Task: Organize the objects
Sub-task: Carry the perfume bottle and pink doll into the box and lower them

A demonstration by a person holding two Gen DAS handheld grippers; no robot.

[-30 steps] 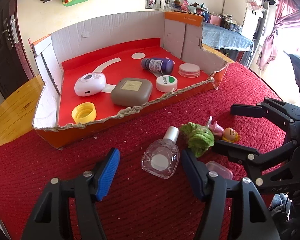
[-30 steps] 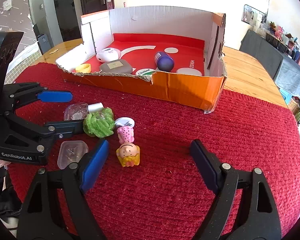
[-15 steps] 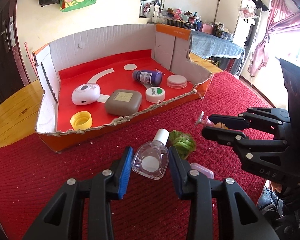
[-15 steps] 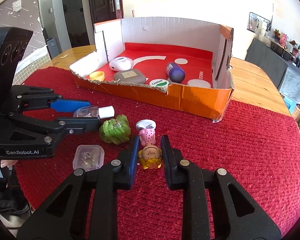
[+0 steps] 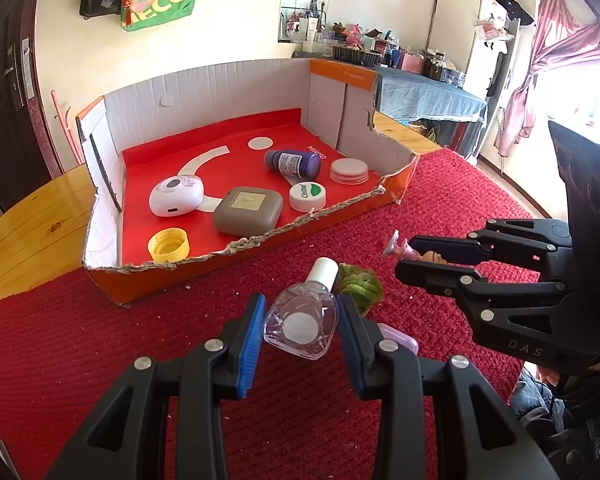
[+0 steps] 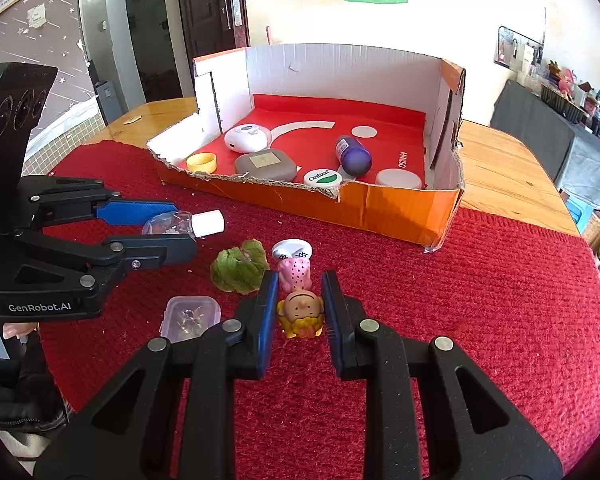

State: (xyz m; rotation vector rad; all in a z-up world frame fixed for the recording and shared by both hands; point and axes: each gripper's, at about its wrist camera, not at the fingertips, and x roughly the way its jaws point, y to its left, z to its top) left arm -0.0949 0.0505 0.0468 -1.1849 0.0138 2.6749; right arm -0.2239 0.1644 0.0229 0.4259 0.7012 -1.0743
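Note:
A clear glass bottle (image 5: 300, 320) with a white cap sits between the blue pads of my left gripper (image 5: 302, 308), which is shut on it just over the red cloth. From the right wrist view, the left gripper (image 6: 168, 228) holds the bottle (image 6: 206, 223) at the left. My right gripper (image 6: 300, 284) is shut on a small doll (image 6: 300, 308) with yellow hair and a pink dress. In the left wrist view, the right gripper (image 5: 404, 256) comes in from the right with the doll (image 5: 402, 246) mostly hidden between its fingers.
An open cardboard box (image 6: 380, 208) with a red floor stands beyond, holding a white device, a grey case, a yellow cap, a purple bottle and white lids. A crumpled green item (image 6: 240, 266) and a small clear lidded container (image 6: 190, 316) lie on the cloth between the grippers.
Both grippers were open a second ago and have closed: the left on the clear bottle, the right on the doll. Both views have tipped up slightly.

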